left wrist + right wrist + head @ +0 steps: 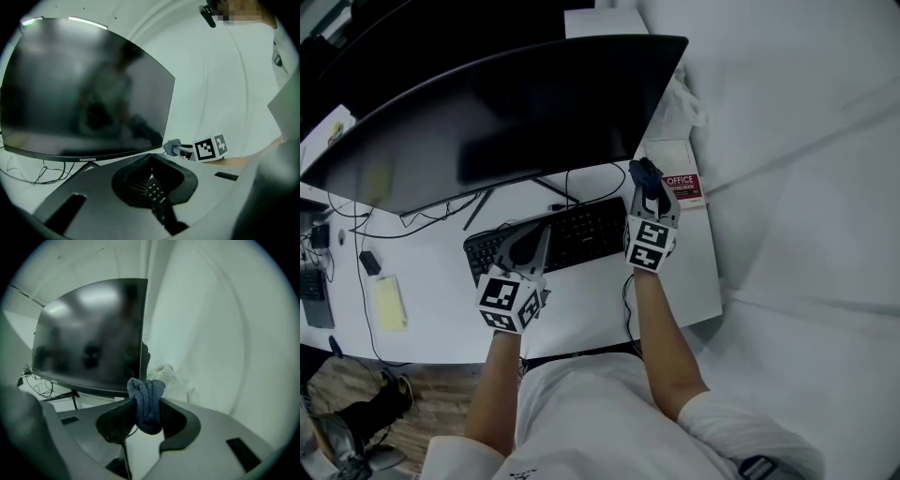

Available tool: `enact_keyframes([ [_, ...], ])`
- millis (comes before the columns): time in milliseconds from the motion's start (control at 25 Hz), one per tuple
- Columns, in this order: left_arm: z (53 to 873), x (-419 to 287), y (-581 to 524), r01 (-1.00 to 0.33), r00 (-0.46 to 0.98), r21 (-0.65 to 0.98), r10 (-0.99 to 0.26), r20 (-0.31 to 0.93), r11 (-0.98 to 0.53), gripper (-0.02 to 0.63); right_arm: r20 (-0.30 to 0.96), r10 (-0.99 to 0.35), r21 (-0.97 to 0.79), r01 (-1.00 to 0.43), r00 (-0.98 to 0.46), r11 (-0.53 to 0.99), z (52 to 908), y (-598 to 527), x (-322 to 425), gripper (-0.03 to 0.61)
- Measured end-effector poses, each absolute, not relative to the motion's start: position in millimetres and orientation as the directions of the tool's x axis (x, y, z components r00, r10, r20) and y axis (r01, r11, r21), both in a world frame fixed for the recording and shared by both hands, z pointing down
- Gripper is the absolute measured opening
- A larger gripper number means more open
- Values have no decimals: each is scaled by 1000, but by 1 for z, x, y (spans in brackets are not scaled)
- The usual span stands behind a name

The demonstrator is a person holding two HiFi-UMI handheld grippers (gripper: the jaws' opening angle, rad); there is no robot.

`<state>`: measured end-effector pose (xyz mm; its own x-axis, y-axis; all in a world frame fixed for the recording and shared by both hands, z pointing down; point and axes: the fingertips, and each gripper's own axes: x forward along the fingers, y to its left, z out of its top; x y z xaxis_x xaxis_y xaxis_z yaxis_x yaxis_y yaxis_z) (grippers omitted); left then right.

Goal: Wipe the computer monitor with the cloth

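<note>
The right tool [147,412] is clamped on a dark blue cloth [147,399]. The cloth is bunched into a folded wad between the two jaws, with its top standing up above them and its lower end hanging just below. The tool is held up over the right end of the counter [581,305], with its tip near the lower right corner of the monitor [91,336] – close to it, though whether the cloth touches the screen is hard to tell from these angles.

The left tool [152,183] has its jaws apart and holds nothing; between them only the keyboard [155,193] shows, lying on the counter below. This tool hovers over the left half of the keyboard, pointing toward the monitor's lower edge.

The monitor is wide, curved and dark – switched off, with faint reflections on its glass. It stands on a thin-legged stand behind the keyboard, and black cables [422,217] trail along the counter under its left side. Right of the keyboard, beside the right tool, lies what looks like a book [680,183] with a red label. Behind that, near the monitor's right edge, sits a crumpled white bag [171,376]. A yellow pad [389,302] lies well to the left on the counter.
</note>
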<state>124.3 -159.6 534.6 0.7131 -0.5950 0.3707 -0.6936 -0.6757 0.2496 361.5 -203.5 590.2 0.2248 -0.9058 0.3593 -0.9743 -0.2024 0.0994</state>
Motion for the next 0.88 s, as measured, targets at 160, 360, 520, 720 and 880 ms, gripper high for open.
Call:
enact_keyframes([
  [160, 519, 104, -146, -696, 713, 239, -614, 338, -677, 11, 296, -935, 79, -981, 195, -180, 558, -179, 346, 144],
  [360, 500, 63, -117, -706, 705, 222, -638, 311, -672, 11, 247, -960, 46, -991, 135, -127, 528, -134, 307, 144],
  [520, 485, 28, -89, -715, 697, 206, -657, 289, -668, 11, 217, -973, 48, -997, 75, -66, 506, -92, 267, 144],
  [720, 467, -16, -52, -721, 692, 202, -679, 246, -663, 11, 191, -981, 34, -999, 21, -15, 482, -37, 214, 144],
  [880, 459, -45, -18, -718, 696, 204, -684, 219, -665, 11, 175, -984, 66, -997, -17, 29, 464, 11, 175, 144],
])
